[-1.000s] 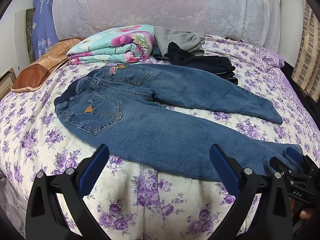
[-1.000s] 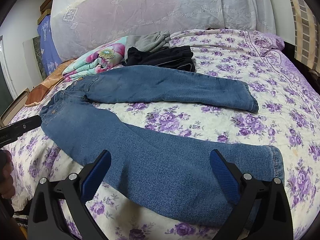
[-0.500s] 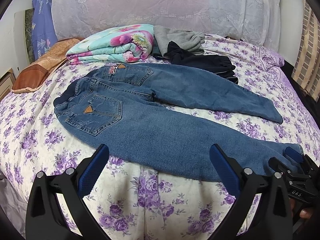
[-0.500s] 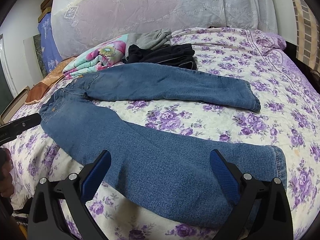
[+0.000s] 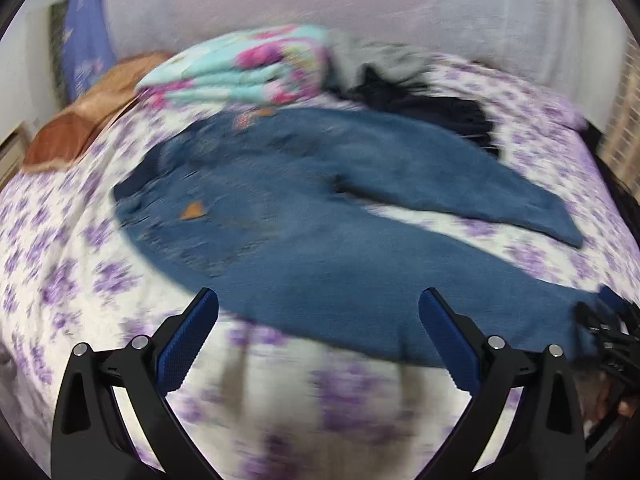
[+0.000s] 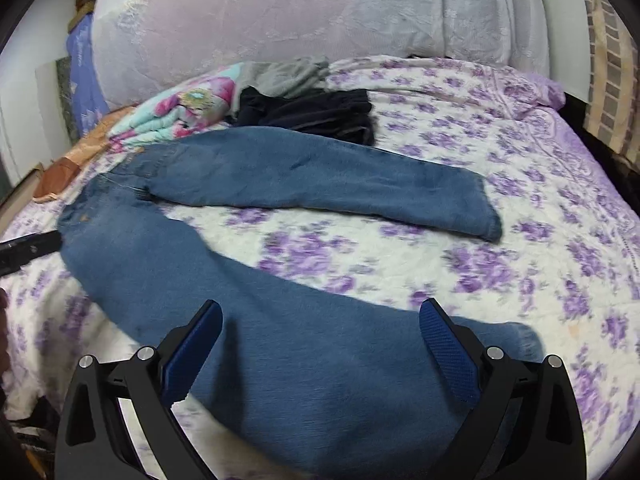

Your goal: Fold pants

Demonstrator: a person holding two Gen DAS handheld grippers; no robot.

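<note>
At the bottom of the left wrist view, the left gripper (image 5: 318, 332) stands with its blue-padded fingers (image 5: 188, 344) spread wide, holding nothing and touching nothing; bedspread and the near edge of the denim lie beyond them. The right gripper (image 6: 320, 344), at the bottom of the right wrist view, is likewise wide and empty, poised over the lower part of the near leg. The jeans (image 5: 304, 224) lie flat on the bed (image 6: 540, 208), back pockets up, waistband at frame left, the two legs splayed apart toward the right. Risk, as a judgement: the left view is heavily blurred, so a hurried grasp may pinch the bedspread along with the denim, or catch only one layer, leaving the fold skewed. At the upper centre, a folded floral blanket (image 5: 248, 68), a grey garment (image 6: 292, 76) and dark clothing (image 6: 316, 114) lie just beside the far leg and could snag.
</note>
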